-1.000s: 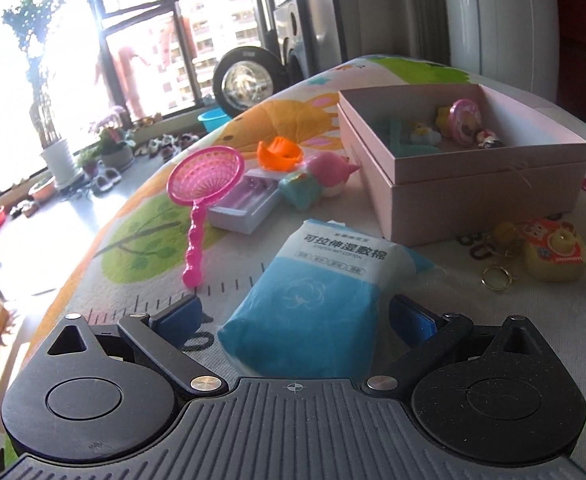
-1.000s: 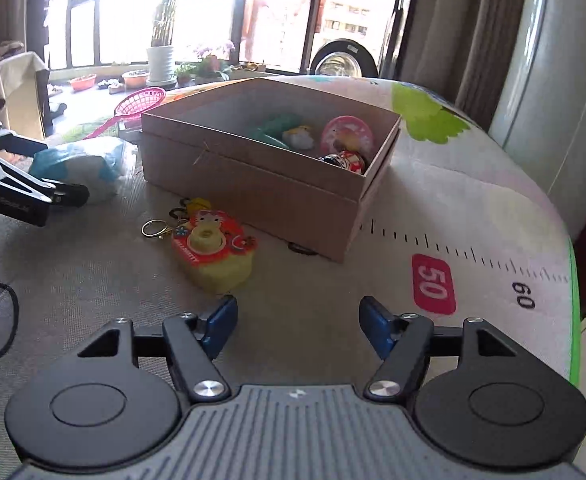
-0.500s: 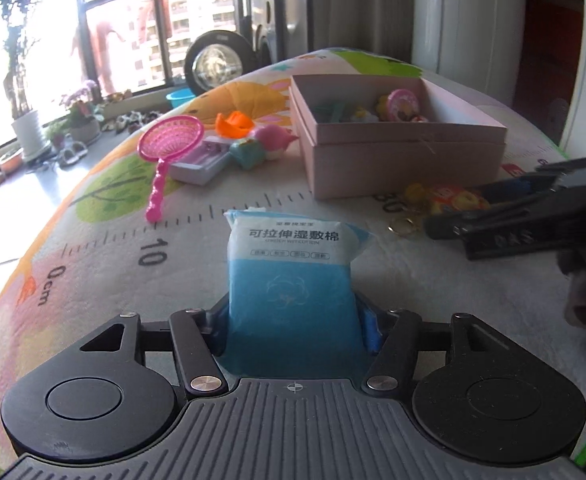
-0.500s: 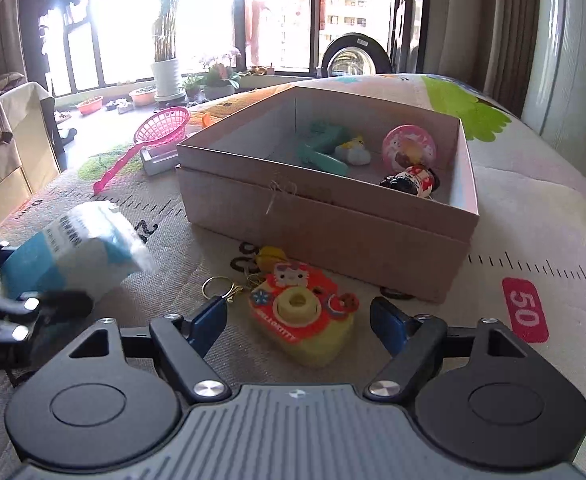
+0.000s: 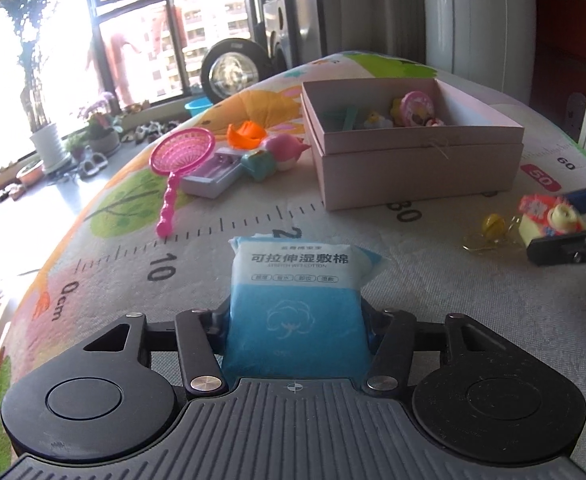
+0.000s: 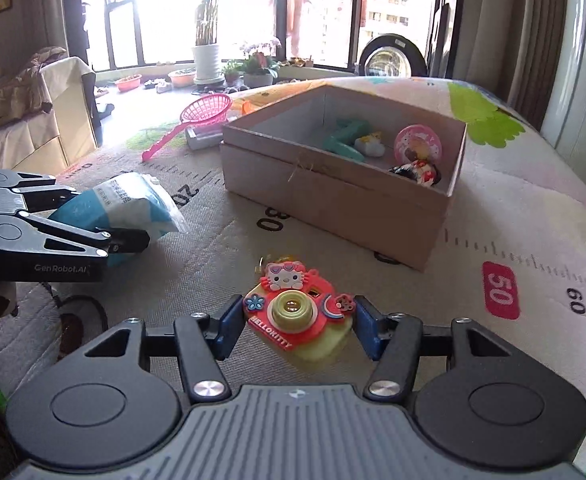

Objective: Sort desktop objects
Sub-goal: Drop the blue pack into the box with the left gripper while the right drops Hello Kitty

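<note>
play mat (image 5: 413,280) on the desk, bearing an open pink box (image 5: 413,160) of toys; left gripper (image 5: 295,320) fingers pinching a blue cotton-pad pack (image 5: 293,304); right gripper (image 6: 297,326) fingers flanking, nearly touching, a hello kitty camera toy (image 6: 297,316).

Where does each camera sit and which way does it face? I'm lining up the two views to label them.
Left wrist: sits on the left gripper, facing forward over the blue cotton pack clamped in it toward the pink box and window; the right gripper enters at right.
Right wrist: sits on the right gripper, facing the Hello Kitty camera toy between its fingers, which look just short of gripping; the left gripper shows at left.
Shared: pack, toy, box, pink net, each other's gripper.
</note>
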Action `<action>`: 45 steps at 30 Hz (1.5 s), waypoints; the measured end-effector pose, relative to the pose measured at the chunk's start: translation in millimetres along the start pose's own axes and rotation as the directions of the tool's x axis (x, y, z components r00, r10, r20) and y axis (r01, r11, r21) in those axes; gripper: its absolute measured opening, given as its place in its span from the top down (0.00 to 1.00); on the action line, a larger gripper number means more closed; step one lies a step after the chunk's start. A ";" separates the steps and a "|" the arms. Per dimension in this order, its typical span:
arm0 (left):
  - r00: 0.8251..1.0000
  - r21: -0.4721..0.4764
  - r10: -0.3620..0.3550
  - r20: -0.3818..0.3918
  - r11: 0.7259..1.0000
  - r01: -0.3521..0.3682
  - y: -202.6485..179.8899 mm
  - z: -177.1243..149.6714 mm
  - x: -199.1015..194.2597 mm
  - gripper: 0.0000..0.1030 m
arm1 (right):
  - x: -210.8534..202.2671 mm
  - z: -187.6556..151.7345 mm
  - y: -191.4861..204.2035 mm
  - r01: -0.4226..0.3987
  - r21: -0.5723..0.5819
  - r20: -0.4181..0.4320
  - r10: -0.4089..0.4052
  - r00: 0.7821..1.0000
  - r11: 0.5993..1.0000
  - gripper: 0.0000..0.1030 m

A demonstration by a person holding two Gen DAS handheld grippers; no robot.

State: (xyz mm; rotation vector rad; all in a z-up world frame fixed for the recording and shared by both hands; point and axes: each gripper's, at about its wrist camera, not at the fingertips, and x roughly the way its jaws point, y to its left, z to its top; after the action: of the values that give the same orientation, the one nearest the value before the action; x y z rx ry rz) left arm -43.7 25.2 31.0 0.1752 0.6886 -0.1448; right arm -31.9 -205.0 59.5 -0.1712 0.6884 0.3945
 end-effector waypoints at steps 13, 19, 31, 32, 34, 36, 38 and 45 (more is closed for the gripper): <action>0.914 0.319 -0.136 0.382 0.948 0.008 -46.6 123.8 -13.3 0.40 | -87.7 97.6 -55.4 0.076 0.045 0.340 -0.087 0.937 0.996 0.74; 0.955 0.359 -0.103 0.277 0.933 -0.003 -48.5 130.0 53.2 0.18 | -71.4 84.8 -77.0 0.077 0.088 0.281 -0.099 0.955 0.993 0.72; 0.988 0.055 -0.012 0.156 0.998 0.003 10.1 77.0 38.6 0.06 | 2.4 17.7 -79.4 0.062 0.056 0.012 -0.062 0.998 0.997 0.33; 0.989 0.014 -0.033 0.143 0.999 0.032 12.5 71.4 32.5 0.05 | 10.9 15.6 -75.8 0.066 0.039 -0.006 -0.065 0.998 0.997 0.32; 0.989 -0.040 -0.076 0.127 0.996 0.081 13.9 59.3 22.6 0.04 | 31.6 9.5 -67.1 0.092 -0.003 -0.038 -0.092 0.995 0.996 0.31; 0.987 -0.053 -0.103 0.126 0.992 0.111 12.7 47.1 11.2 0.03 | 46.8 6.9 -65.0 0.095 -0.005 -0.065 -0.095 0.993 0.995 0.31; 0.985 -0.051 -0.118 0.124 0.991 0.125 11.0 37.9 3.5 0.03 | 55.0 6.0 -67.5 0.084 0.016 -0.078 -0.082 0.994 0.996 0.38; 0.984 -0.072 -0.117 0.136 0.989 0.127 20.5 21.6 -13.1 0.02 | 0.7 40.7 -65.3 0.034 0.037 0.000 -0.034 0.999 0.999 0.45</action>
State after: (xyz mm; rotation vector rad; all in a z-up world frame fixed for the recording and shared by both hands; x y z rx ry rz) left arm -36.4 41.7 58.1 0.0450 0.5726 -0.2435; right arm 19.1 -253.0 91.7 -0.1479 0.6907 0.3496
